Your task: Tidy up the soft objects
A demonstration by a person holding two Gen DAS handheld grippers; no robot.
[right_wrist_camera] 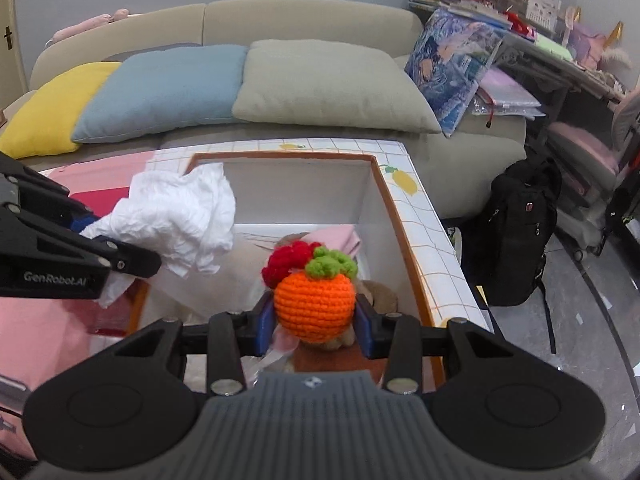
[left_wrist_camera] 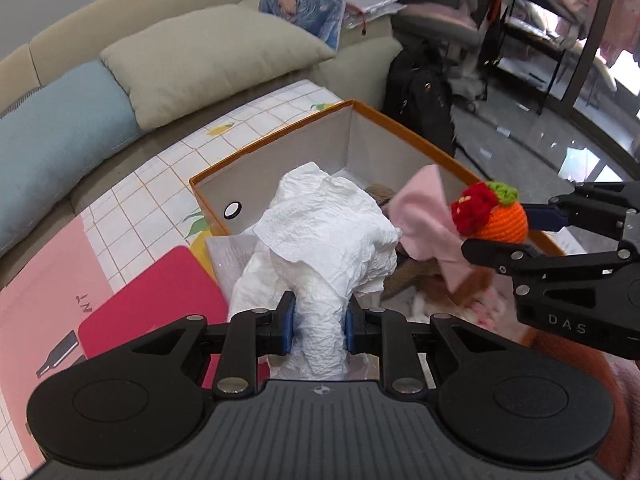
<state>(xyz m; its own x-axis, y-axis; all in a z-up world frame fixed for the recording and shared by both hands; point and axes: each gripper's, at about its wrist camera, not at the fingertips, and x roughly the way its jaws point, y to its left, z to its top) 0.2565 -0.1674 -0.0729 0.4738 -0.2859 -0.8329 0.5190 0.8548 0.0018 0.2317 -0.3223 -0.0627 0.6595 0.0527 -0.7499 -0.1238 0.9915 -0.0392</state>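
Note:
My left gripper (left_wrist_camera: 319, 318) is shut on a crumpled white tissue wad (left_wrist_camera: 324, 236), held over the near left edge of the orange-rimmed box (left_wrist_camera: 272, 142). In the right wrist view that white tissue wad (right_wrist_camera: 180, 216) hangs by the box's left wall (right_wrist_camera: 138, 312), with the left gripper (right_wrist_camera: 116, 246) coming in from the left. My right gripper (right_wrist_camera: 316, 320) is shut on an orange crocheted fruit (right_wrist_camera: 316, 304) with a green and red top, above the box's inside. The same crocheted fruit (left_wrist_camera: 498, 216) and right gripper (left_wrist_camera: 516, 232) show at the right of the left wrist view. Pink cloth (left_wrist_camera: 424, 220) and a brown plush (right_wrist_camera: 380, 292) lie inside the box.
The box stands on a table with a checked lemon-print cloth (right_wrist_camera: 424, 216); a red pad (left_wrist_camera: 152, 300) lies left of it. A beige sofa (right_wrist_camera: 312, 20) with yellow, blue and beige cushions runs behind. A black backpack (right_wrist_camera: 520, 232) and a cluttered desk (right_wrist_camera: 560, 64) are at the right.

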